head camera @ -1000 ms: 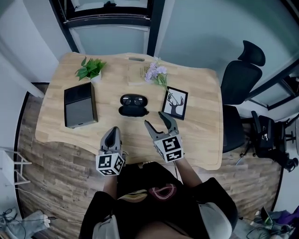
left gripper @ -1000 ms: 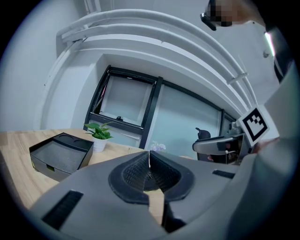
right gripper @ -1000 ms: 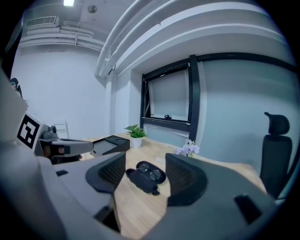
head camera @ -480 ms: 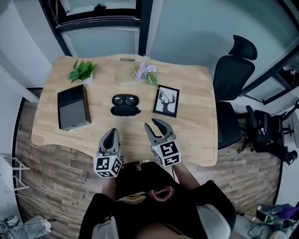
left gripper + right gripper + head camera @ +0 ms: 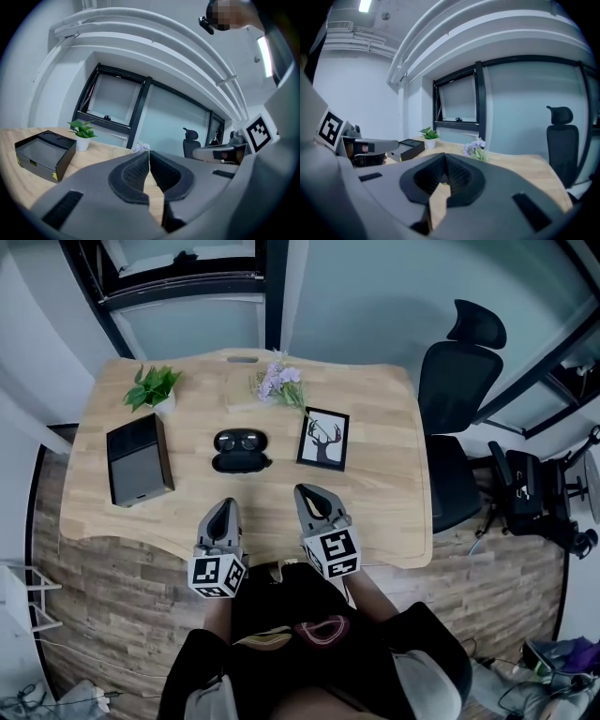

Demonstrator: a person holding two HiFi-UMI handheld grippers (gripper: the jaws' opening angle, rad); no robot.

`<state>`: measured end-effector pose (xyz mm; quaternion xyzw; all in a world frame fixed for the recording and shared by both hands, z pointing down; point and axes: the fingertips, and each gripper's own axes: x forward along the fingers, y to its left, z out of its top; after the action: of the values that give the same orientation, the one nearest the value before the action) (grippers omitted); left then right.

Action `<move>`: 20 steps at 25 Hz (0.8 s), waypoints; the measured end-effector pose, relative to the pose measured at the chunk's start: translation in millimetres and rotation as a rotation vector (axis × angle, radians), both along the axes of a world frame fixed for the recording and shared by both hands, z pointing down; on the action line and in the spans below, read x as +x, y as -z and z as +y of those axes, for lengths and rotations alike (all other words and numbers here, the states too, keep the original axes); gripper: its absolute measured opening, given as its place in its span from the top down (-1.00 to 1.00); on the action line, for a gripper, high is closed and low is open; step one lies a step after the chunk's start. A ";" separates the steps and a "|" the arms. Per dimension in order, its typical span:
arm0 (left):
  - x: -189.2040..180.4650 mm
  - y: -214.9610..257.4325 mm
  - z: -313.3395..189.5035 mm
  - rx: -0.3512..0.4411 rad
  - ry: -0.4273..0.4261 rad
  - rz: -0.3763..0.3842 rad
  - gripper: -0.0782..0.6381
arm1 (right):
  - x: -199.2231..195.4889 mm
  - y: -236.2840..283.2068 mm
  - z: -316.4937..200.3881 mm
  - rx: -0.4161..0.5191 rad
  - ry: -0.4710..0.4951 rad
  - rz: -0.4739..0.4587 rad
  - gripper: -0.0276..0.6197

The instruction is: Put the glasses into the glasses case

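Glasses (image 5: 241,440) lie near the middle of the wooden surface (image 5: 375,512), right behind a dark case (image 5: 241,462) that sits on their near side; whether the two touch I cannot tell from the head view. Both are well ahead of the grippers and untouched. Left gripper (image 5: 223,509) hovers over the near edge of the surface, pointing roughly level towards the far side, its jaws together with nothing between them. Right gripper (image 5: 307,493) is beside it, a little further forward and tilted slightly down, its jaws likewise pressed together and empty. Case and glasses sit ahead of the gap between the two grippers, somewhat nearer the left one's line. Left of the glasses lies a black box (image 5: 138,460), with a potted plant (image 5: 150,387) behind it at the far left corner. Flowers (image 5: 275,382) lie at the far edge, and a framed deer picture (image 5: 323,438) lies just right of the glasses. Office chair (image 5: 459,381) stands off the right end of the surface
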<state>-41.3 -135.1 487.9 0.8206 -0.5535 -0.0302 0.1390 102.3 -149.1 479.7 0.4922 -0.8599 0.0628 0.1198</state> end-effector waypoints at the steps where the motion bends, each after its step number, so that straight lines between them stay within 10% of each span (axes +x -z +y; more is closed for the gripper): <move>1: 2.8 0.3 0.8 0.001 -0.005 0.001 0.73 | 1.3 3.0 1.7 0.027 -0.002 0.003 0.88; 20: 29.0 10.9 11.5 0.054 -0.021 -0.046 0.73 | 19.0 1.8 9.9 0.065 -0.018 0.023 0.88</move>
<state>-12.3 -123.5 477.0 0.8302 -0.5470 -0.0251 0.1043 121.3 -139.1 477.9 0.5041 -0.8557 0.0303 0.1134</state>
